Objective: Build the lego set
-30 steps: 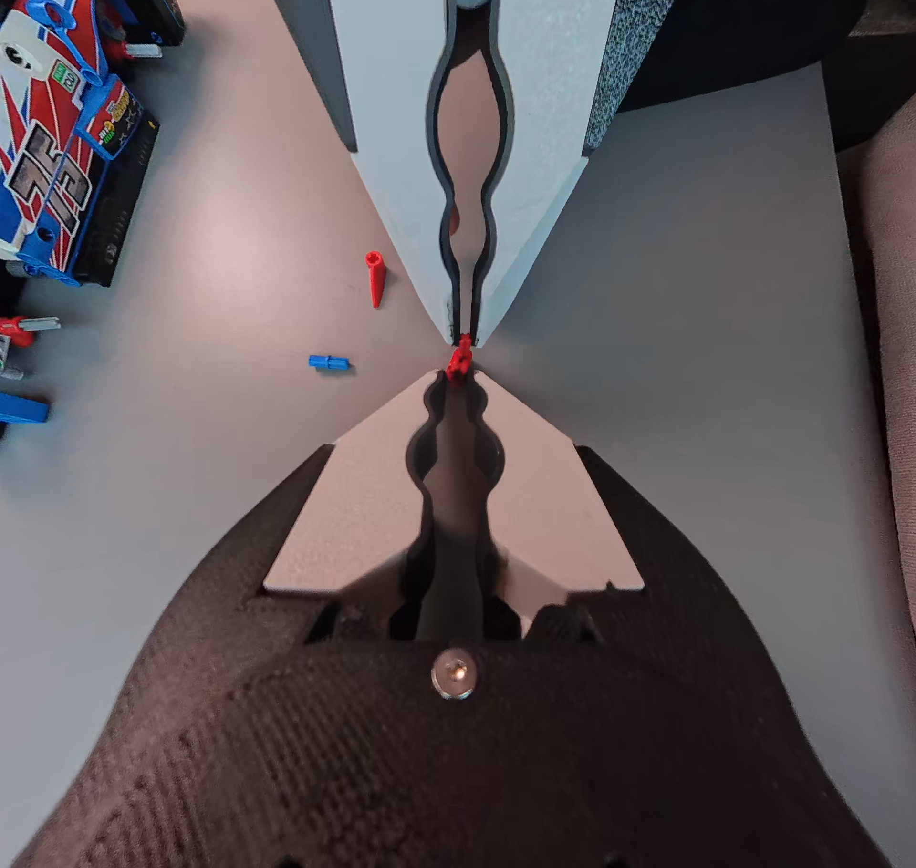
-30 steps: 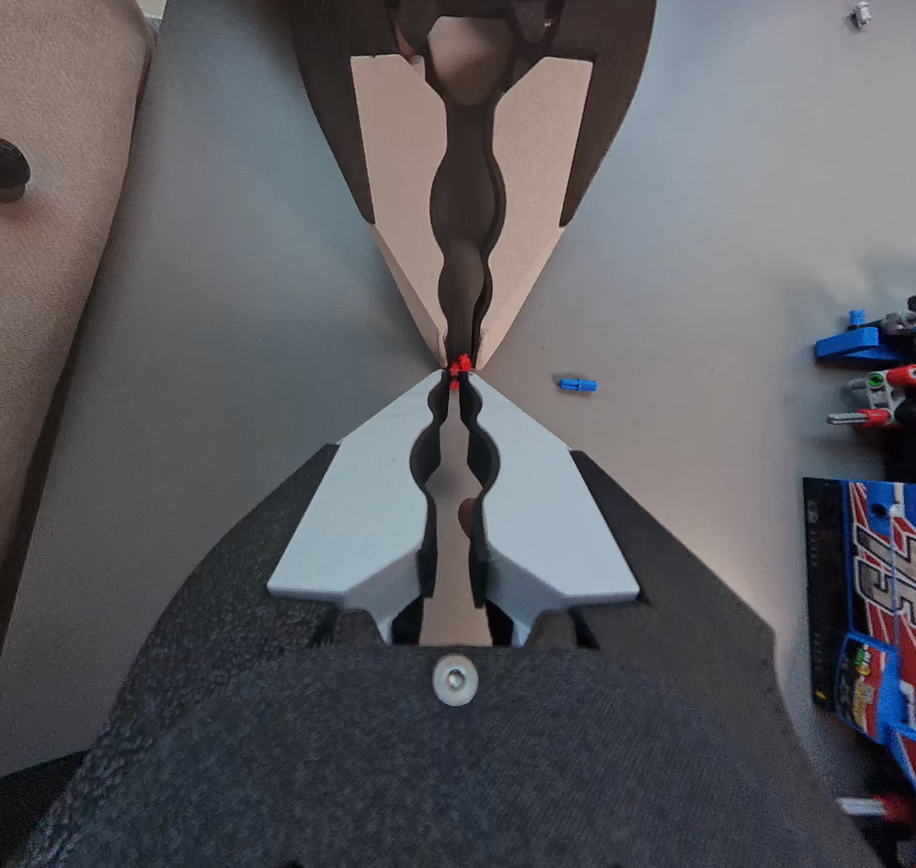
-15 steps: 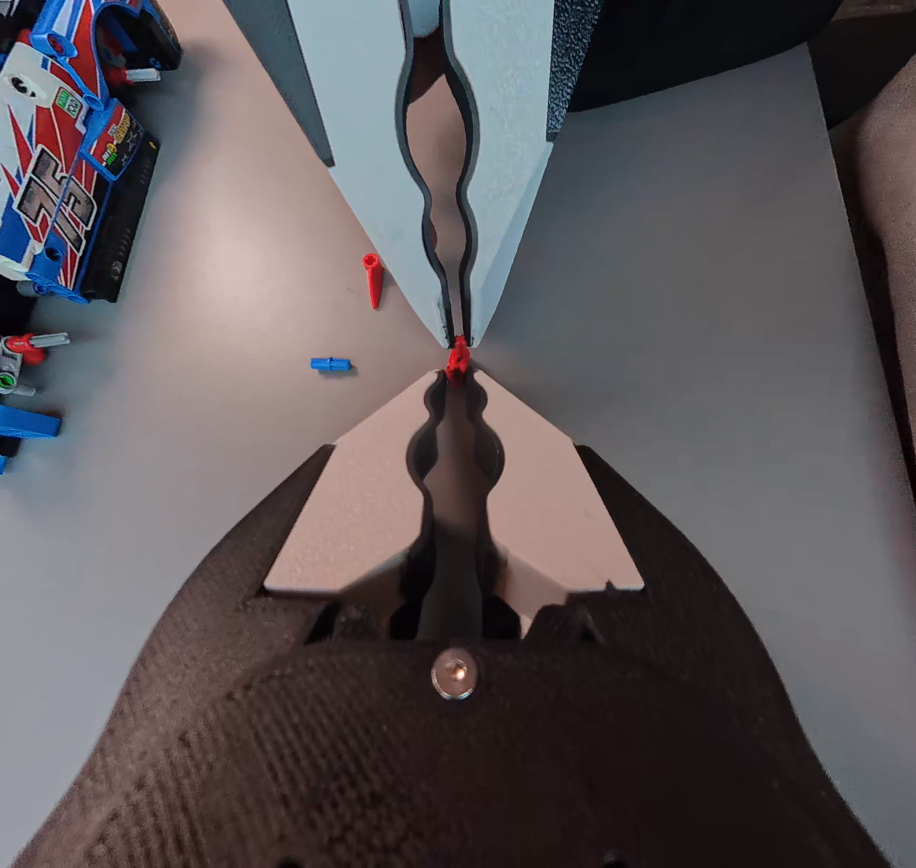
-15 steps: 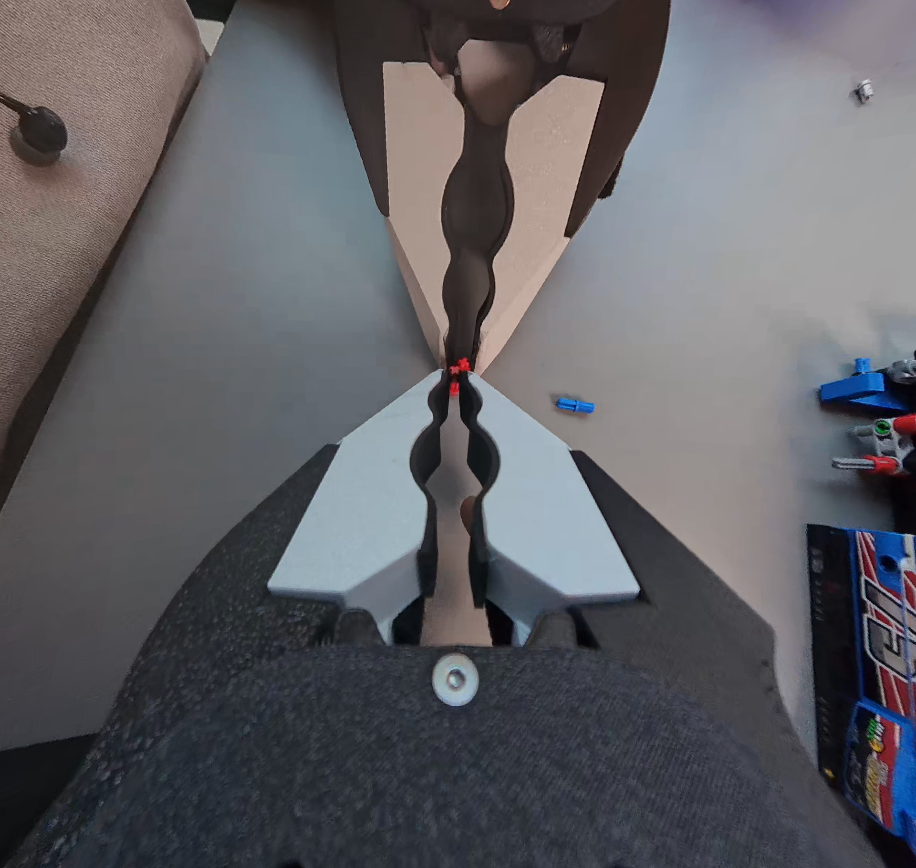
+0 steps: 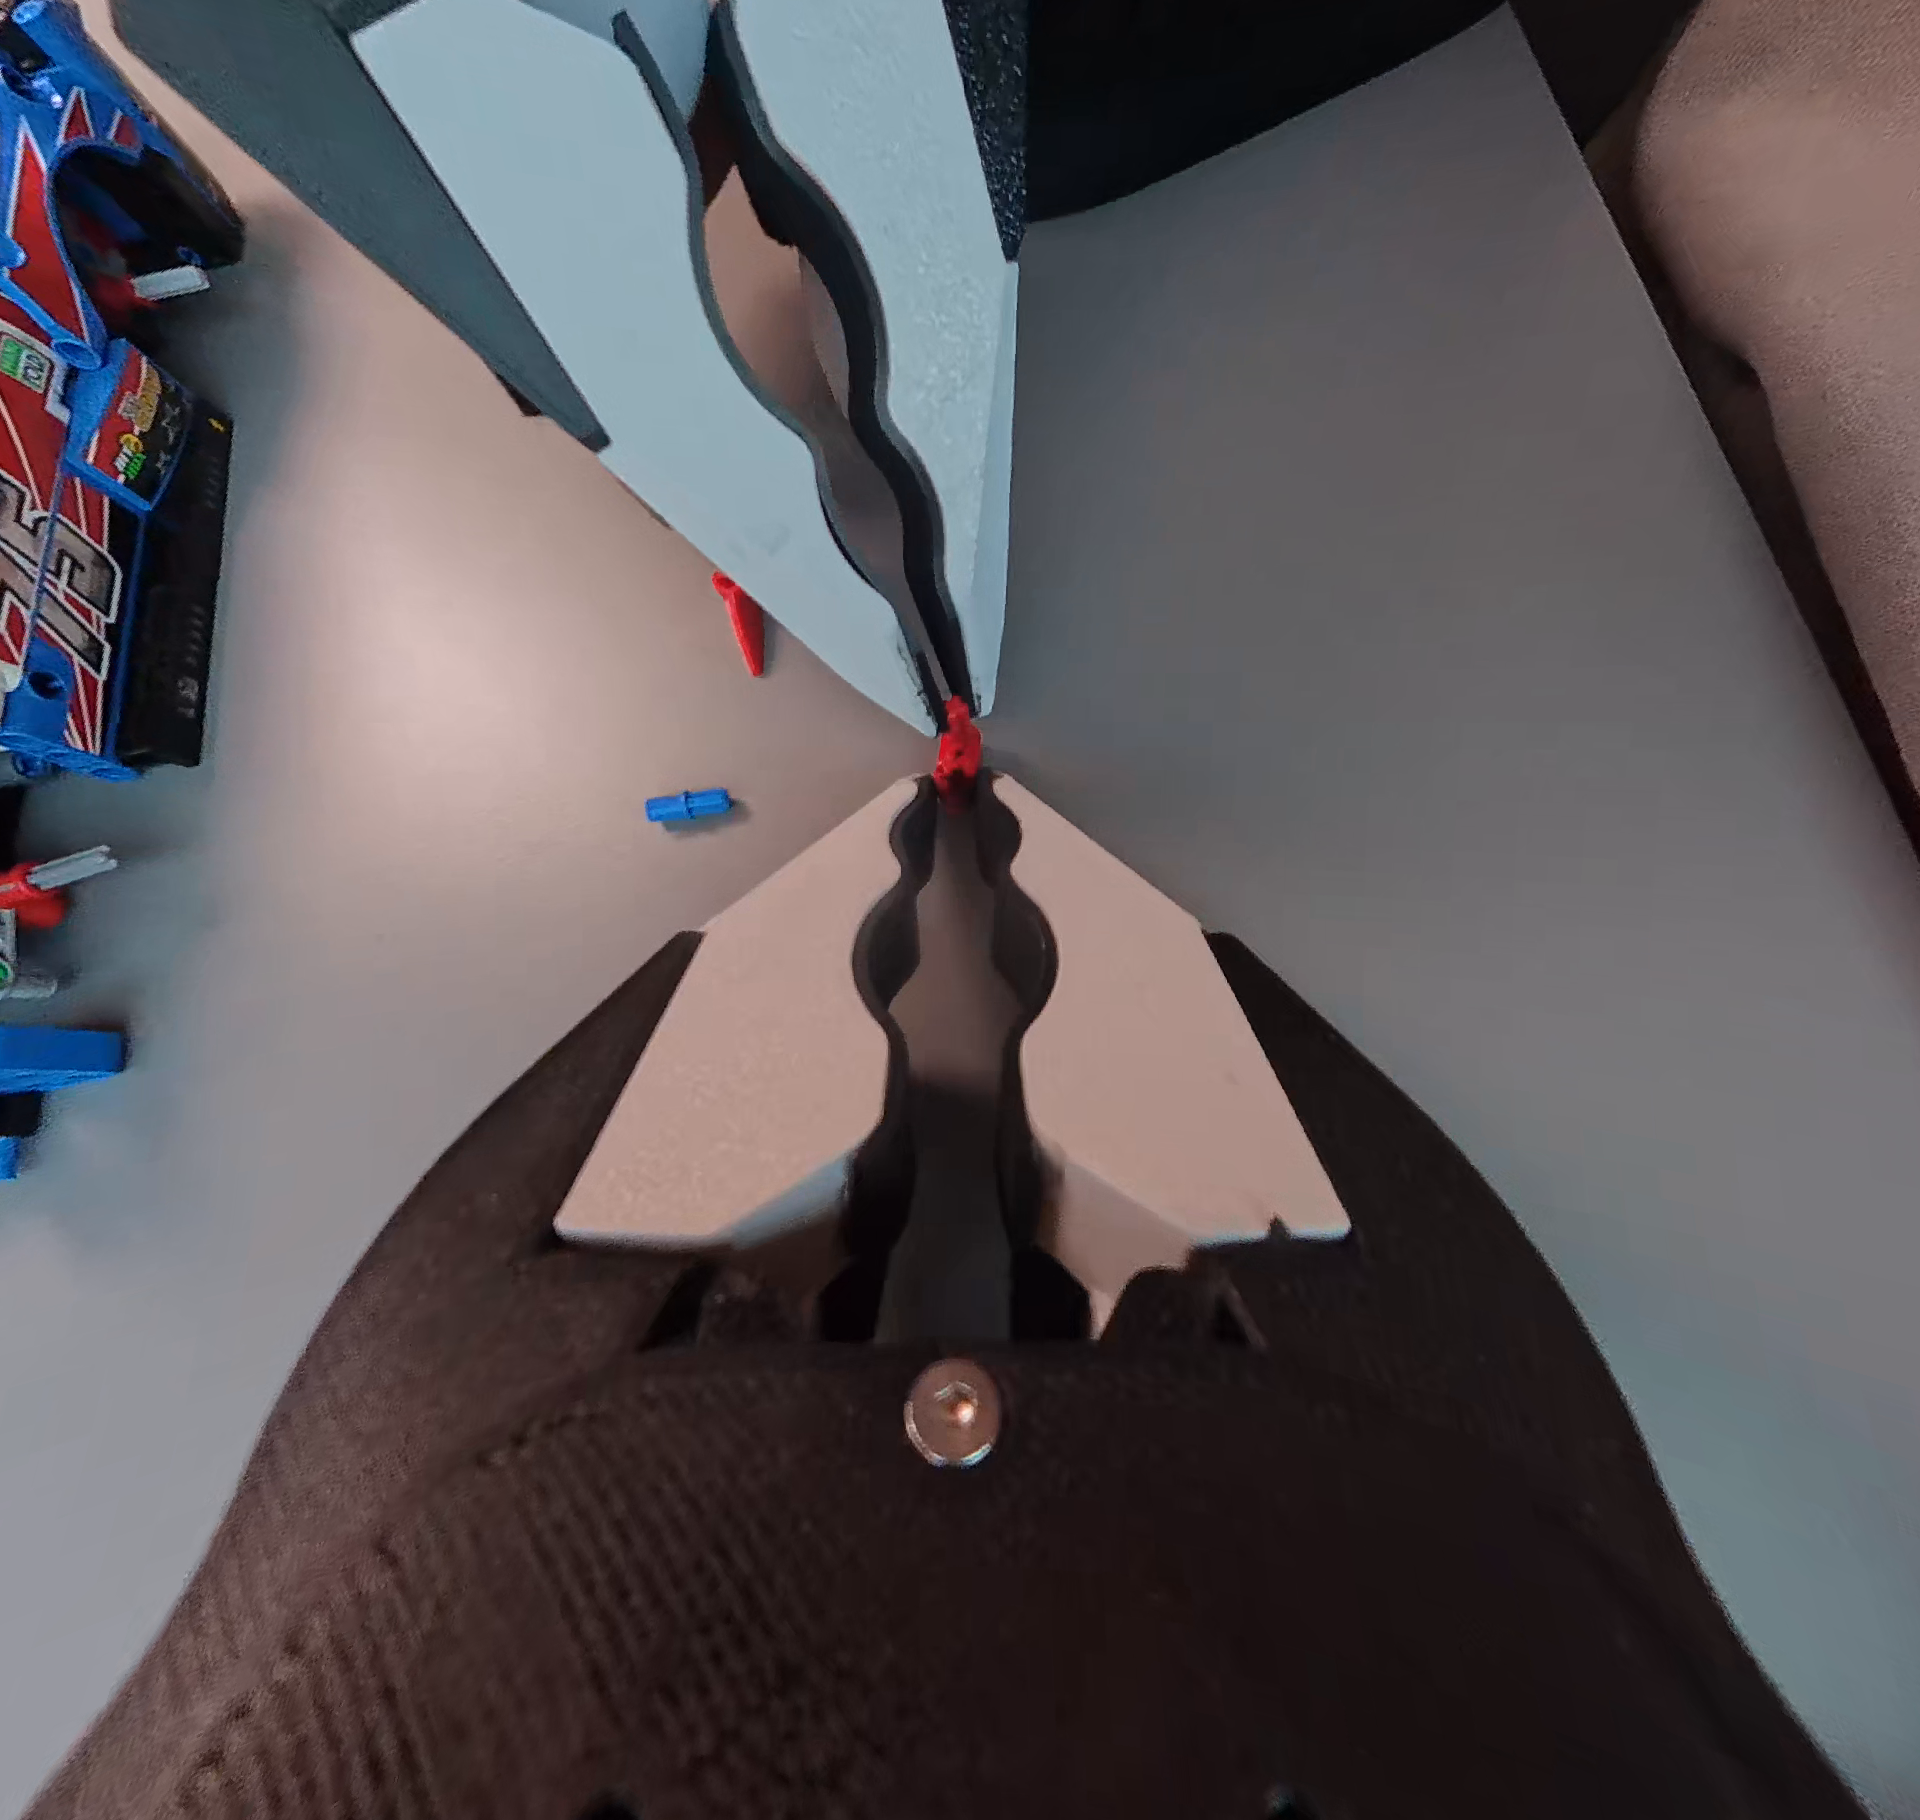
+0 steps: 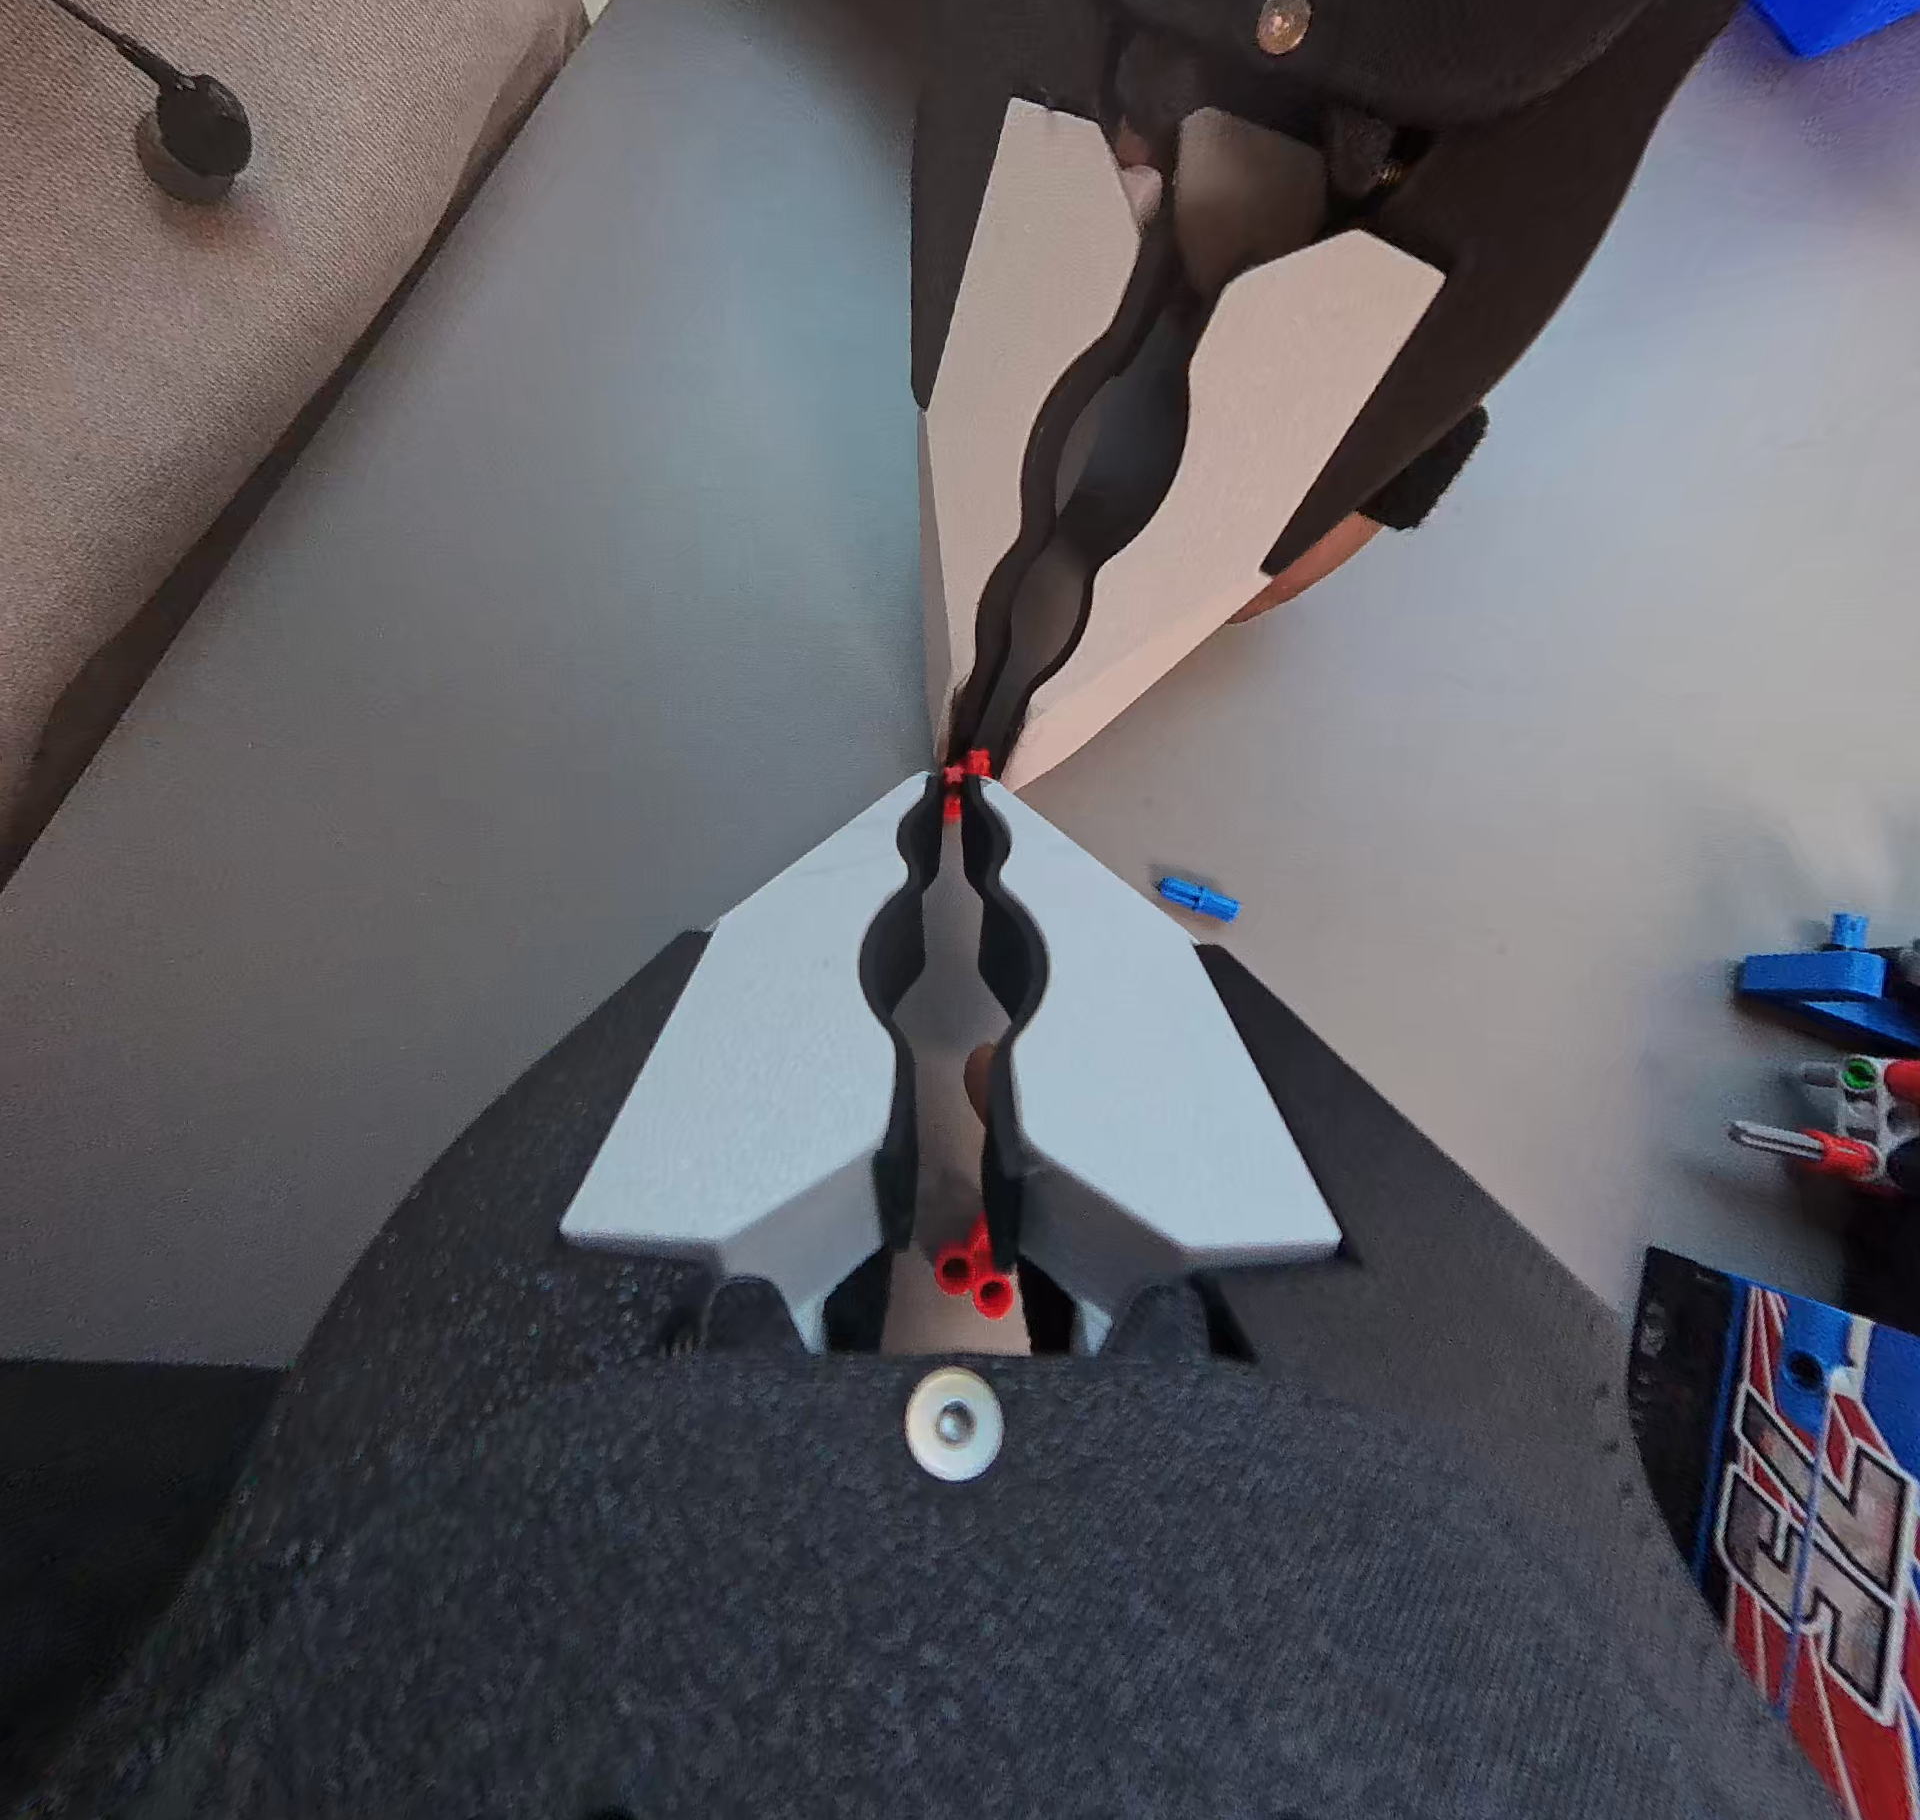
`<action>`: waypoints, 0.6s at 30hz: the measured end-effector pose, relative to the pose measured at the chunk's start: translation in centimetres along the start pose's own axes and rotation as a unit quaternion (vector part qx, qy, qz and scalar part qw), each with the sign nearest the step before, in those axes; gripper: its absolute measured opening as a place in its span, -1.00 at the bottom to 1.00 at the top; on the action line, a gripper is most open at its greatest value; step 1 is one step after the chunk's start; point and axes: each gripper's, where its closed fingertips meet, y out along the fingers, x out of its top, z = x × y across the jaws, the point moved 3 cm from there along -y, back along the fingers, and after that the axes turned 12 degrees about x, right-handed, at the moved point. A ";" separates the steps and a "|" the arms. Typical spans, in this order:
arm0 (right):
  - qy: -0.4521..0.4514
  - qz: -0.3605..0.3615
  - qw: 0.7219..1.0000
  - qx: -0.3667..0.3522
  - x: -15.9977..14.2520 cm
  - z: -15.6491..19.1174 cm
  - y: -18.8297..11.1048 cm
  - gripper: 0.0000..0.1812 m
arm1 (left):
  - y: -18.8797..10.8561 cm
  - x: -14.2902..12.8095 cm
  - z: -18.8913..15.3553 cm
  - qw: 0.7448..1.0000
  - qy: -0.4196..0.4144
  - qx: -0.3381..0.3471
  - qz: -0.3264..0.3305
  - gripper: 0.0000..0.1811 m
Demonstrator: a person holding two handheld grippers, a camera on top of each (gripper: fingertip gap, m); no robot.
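Above grey table (image 5: 1351, 627), both grippers' fingers pinch 1 red piece (image 5: 956, 754).

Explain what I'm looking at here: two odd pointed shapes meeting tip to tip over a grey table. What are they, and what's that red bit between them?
These are two hand-held grippers, each carried by a person, each with a camera looking along its own two fingers. In the left wrist view, the left hand-held gripper, with pale pinkish fingers, fills the bottom, and the other one reaches in from the top. The right wrist view is the reverse: the right hand-held gripper, with grey-blue fingers, is at the bottom. Both are shut, tip to tip, on small red lego pieces, probably pressing them together. On the grey table lie a blue pin, a red pointed piece and, at the edge, a blue-and-red lego car partly built.
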 end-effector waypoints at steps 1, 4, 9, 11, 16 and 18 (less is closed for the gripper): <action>-0.002 0.004 1.000 0.002 0.0 0.0 0.0 -0.98 | 0.0 0.0 0.0 1.000 -0.002 -0.005 0.000 -0.94; -0.001 0.026 1.000 -0.001 0.1 0.0 0.1 -0.98 | 0.0 0.0 0.0 1.000 -0.001 -0.005 0.000 -0.94; 0.016 0.075 0.997 0.002 0.4 0.1 0.3 -0.98 | 0.1 0.0 0.1 1.000 -0.023 -0.009 0.006 -0.94; 0.024 0.084 0.996 0.006 0.5 0.0 0.4 -0.98 | 0.1 0.1 0.1 1.000 -0.022 -0.005 0.006 -0.94; 0.047 0.079 0.996 0.017 0.5 -0.1 0.3 -0.98 | 0.1 0.0 0.0 1.000 -0.018 0.002 0.005 -0.94; 0.057 0.061 0.996 0.015 0.3 -0.1 0.2 -0.98 | 0.1 0.0 0.0 1.000 -0.019 0.004 0.006 -0.94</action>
